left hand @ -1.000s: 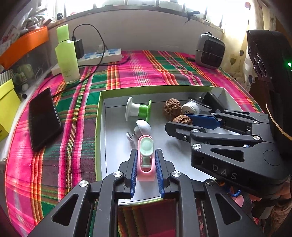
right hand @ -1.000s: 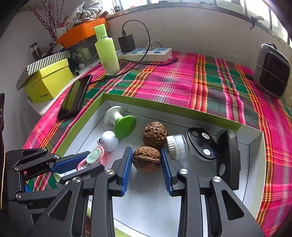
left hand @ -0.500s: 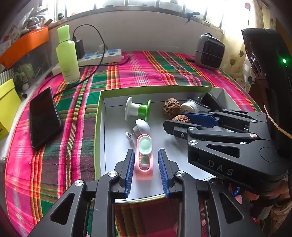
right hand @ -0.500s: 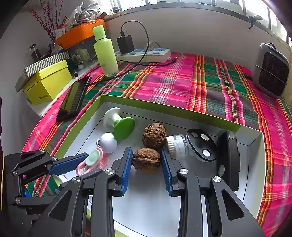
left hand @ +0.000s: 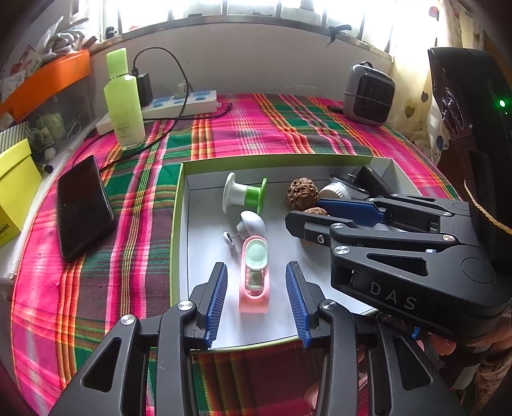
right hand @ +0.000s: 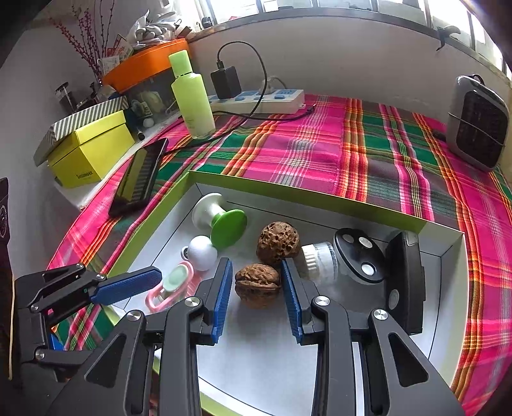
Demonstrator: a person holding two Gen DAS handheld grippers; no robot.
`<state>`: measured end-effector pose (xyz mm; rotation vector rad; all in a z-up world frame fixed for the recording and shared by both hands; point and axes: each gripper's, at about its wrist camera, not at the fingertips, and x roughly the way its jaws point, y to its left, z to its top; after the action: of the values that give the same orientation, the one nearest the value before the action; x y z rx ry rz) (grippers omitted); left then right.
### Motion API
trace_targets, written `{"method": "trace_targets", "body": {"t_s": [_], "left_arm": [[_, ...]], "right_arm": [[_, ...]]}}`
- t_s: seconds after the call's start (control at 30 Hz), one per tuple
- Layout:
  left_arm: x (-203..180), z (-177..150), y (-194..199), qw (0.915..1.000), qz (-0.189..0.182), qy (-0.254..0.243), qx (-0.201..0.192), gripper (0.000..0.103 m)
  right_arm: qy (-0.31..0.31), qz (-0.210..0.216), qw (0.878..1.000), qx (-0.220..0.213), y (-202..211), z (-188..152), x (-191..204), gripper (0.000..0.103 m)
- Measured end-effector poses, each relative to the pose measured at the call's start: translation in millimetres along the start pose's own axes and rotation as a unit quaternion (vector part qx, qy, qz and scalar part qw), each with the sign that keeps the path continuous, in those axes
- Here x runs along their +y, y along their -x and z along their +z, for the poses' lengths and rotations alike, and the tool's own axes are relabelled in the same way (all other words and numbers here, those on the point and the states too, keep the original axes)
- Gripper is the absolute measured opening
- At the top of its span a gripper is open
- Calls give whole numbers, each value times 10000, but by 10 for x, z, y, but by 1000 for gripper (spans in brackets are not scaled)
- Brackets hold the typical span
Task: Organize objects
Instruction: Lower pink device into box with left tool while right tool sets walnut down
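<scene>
Plaid tablecloth (left hand: 272,128) — bright window ledge (left hand: 240,22) behind

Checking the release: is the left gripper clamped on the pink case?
No, the left gripper has just been opening, and gaps show between both pads and the pink case lying between them.

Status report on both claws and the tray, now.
Left claw opening, pink case loose between pads. Right claw around walnut, contact unclear. Both items in tray. Nothing blocking.
</scene>
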<state>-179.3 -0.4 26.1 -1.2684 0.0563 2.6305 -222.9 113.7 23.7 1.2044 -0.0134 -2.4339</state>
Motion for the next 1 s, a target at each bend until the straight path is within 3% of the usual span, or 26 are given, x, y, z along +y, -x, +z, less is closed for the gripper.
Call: {"method": "trace_targets", "body": {"t_s": [0.27, 0.6, 0.7, 1.0], "left_arm": [[-25, -32, 60, 9997, 208, -91, -116, 41], [33, -65, 122, 9999, 92, 59, -130, 41], [39, -72, 140, 9999, 69, 82, -135, 41], [46, -103, 239, 9997, 66, 121, -188, 41]], "right_arm": [[-41, 104, 9999, -64, 37, 0, 17, 33], [-73, 160, 9998, -115, 95, -20, 49, 33], [-80, 165, 9997, -146, 118, -19, 54, 40], [-113, 154, 9994, -285, 258, -24, 76, 41]]}}
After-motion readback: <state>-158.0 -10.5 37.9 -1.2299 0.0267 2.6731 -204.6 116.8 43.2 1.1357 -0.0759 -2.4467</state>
